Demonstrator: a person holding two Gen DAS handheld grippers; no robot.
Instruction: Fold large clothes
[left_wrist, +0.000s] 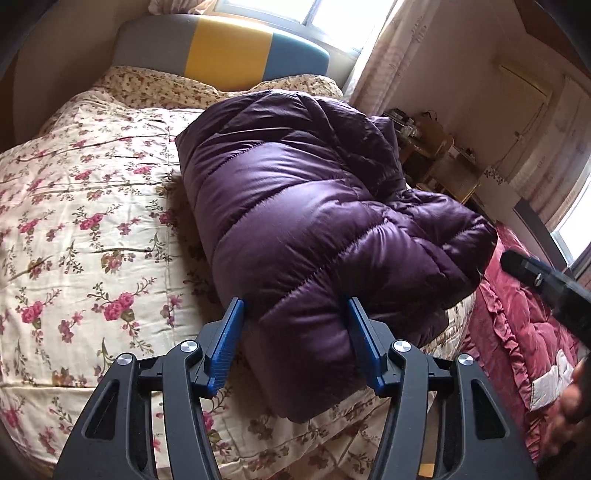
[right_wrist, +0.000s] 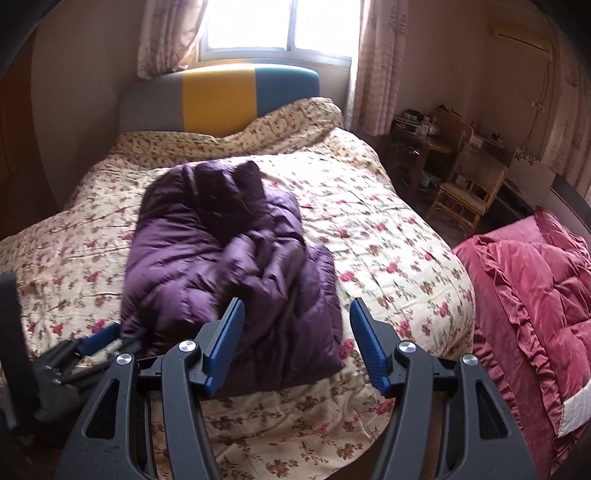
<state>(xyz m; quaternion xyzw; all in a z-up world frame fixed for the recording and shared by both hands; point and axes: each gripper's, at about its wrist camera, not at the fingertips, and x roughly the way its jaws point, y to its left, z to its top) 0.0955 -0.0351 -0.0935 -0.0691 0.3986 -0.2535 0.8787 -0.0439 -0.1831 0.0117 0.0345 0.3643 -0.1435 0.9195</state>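
Between my left gripper's spread blue fingers sits the near end of the purple down jacket; I see a gap on either side, nothing clamped. My right gripper hangs released above the bundle's right edge, grasping nothing. I find the jacket folded into a bulky bundle, lying mid-bed on the floral quilt. Beside the bed lies a red ruffled quilt; beyond it stands a rattan chair.
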